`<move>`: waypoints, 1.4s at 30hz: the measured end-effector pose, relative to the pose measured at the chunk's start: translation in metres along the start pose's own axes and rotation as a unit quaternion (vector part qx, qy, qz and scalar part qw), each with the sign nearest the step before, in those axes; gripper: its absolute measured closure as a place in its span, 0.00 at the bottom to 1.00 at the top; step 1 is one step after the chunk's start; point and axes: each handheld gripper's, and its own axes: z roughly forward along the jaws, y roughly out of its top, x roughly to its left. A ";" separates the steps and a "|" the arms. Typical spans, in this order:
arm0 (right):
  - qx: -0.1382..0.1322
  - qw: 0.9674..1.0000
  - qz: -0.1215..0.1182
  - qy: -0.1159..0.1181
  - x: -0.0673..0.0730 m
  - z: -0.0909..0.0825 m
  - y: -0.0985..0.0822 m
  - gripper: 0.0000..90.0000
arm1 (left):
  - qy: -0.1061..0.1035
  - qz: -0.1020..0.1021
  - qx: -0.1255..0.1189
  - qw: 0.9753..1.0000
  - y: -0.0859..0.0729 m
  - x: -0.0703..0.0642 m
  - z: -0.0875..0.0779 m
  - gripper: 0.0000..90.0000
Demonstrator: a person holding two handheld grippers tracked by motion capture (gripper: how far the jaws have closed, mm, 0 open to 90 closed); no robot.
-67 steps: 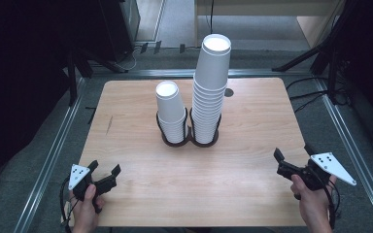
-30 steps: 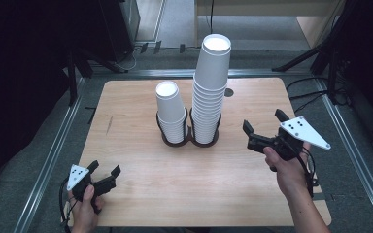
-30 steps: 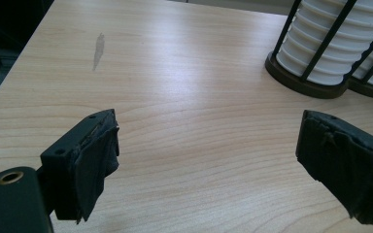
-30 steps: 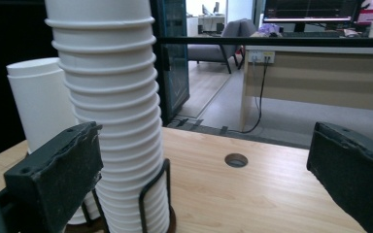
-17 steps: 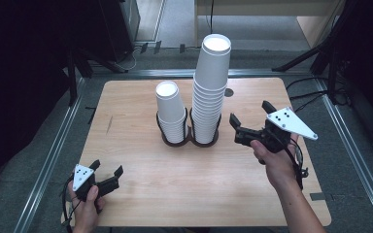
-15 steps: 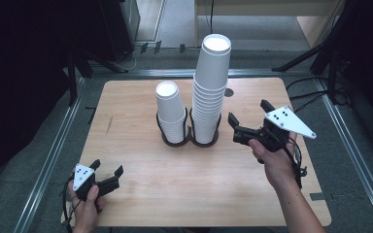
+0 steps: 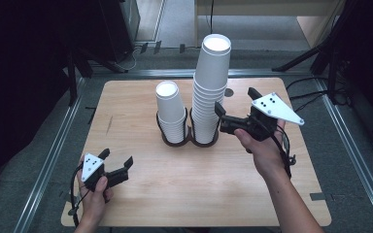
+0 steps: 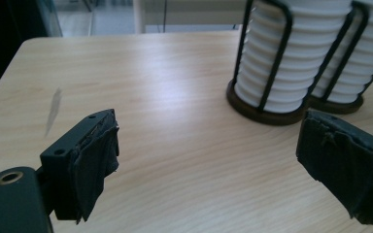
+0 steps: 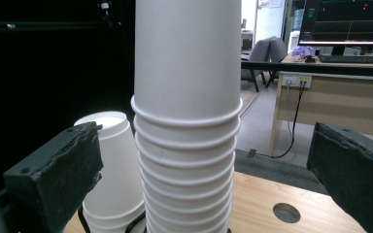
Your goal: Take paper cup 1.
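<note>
Since the earlier shot the right gripper (image 7: pixel 234 116) has swung up and in toward the tall stack of white paper cups (image 7: pixel 209 92) in its black wire holder on the wooden bench (image 7: pixel 141 194). Jaws wide, nothing held; left gripper (image 7: pixel 116 167) also open and empty. Cups look light and crushable, so I'd pinch the top one gently just above its rim.

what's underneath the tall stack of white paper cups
The tall stack of upside-down white paper cups stands in a round dark base with black wire uprights, on the light wooden table. Whether anything lies inside the stack is hidden by the cups.
</note>
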 end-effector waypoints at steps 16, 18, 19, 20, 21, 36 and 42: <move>0.002 1.000 0.003 0.007 0.011 0.021 0.015 0.00 | -0.066 0.027 -0.023 0.997 0.044 -0.067 0.043 0.09; 0.004 1.000 0.003 0.009 0.012 0.023 0.015 0.00 | -0.070 0.026 -0.026 0.997 0.047 -0.073 0.047 0.09; 0.004 1.000 0.003 0.010 0.012 0.023 0.015 0.00 | -0.073 0.026 -0.026 0.997 0.049 -0.076 0.049 0.09; 0.004 1.000 0.005 0.010 0.012 0.024 0.015 0.00 | -0.075 0.027 -0.027 0.996 0.050 -0.079 0.051 0.09; 0.004 1.000 0.006 0.010 0.013 0.025 0.015 0.00 | -0.077 0.025 -0.028 0.996 0.052 -0.083 0.054 0.09; 0.007 1.000 0.025 0.006 0.007 0.037 0.018 0.00 | -0.097 0.041 -0.032 0.994 0.070 -0.135 0.088 0.09; 0.009 1.000 0.021 0.006 0.008 0.041 0.020 0.00 | -0.103 0.053 -0.035 0.993 0.076 -0.149 0.097 0.09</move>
